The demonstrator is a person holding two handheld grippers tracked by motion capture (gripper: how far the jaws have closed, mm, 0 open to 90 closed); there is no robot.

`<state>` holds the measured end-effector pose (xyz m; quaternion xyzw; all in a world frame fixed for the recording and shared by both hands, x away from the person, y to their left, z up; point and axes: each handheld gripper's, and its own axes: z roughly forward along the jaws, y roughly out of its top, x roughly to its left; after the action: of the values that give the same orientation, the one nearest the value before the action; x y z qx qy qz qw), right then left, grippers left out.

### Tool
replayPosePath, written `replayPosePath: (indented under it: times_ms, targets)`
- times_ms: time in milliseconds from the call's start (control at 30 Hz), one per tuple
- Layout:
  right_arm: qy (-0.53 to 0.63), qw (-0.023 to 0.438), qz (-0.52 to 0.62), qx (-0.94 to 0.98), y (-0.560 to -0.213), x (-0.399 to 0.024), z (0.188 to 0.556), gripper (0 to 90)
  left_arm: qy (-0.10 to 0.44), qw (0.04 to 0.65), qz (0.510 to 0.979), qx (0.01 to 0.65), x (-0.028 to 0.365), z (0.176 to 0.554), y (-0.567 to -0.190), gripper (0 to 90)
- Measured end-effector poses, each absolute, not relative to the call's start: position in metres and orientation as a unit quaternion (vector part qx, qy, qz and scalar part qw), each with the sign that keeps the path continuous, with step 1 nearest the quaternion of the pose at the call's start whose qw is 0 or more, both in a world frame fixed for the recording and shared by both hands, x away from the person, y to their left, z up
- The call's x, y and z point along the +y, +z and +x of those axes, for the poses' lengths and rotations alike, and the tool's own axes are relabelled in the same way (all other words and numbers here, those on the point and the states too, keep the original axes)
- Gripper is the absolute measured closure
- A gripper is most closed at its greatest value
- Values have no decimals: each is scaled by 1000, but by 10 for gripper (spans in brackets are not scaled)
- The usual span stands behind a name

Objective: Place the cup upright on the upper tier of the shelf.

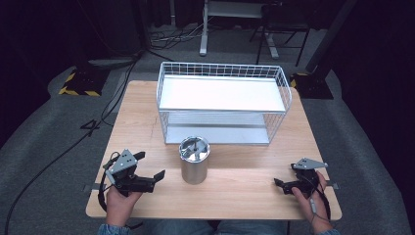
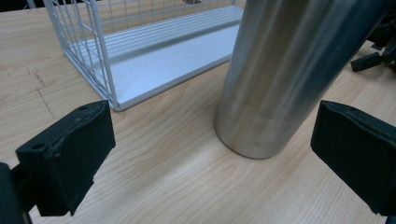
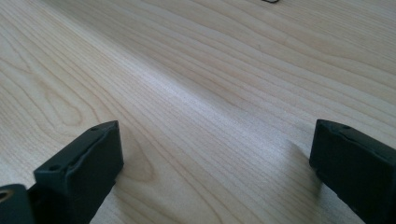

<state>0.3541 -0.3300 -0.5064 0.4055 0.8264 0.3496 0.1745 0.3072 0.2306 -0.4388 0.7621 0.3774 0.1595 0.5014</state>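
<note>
Setting: dark room with grey carpet and cables on the floor; a pale wooden bench (image 1: pixel 147 105) stands in the middle, carrying everything.
Left tool (image 1: pixel 149 169): held in the person's left hand (image 1: pixel 119 199) at the near left of the bench, jaws spread wide and gripping nothing; they point toward the can, close beside it but apart from it.
Brushed steel cylindrical can (image 1: pixel 195 160): upright near the bench's middle, just in front of the rack, its top open with something metallic inside that I cannot make out. In the left gripper view it stands between and beyond the two black jaws, nearer the right one.
White wire rack with two flat shelves (image 1: pixel 222 105): behind the can, both shelves bare.
Right tool (image 1: pixel 281 185): low over bare wood at the near right, well apart from the can, jaws wide and holding nothing.
Step in hand: likely the left tool's approach to grasp the can.
Doing it well: slide the tool forward until the can sits centred between the jaws, keep them level and around mid-height, then close squarely; smooth round steel may slip or tip if pinched off-centre or too high.
</note>
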Motion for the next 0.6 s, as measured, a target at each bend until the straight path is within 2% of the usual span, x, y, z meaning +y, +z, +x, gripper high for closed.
replayPosePath:
  times_ms: [600]
  targets:
    - [349,175,405,826,-506,-330,354,33,141,532,768,327,204,311,-421,2]
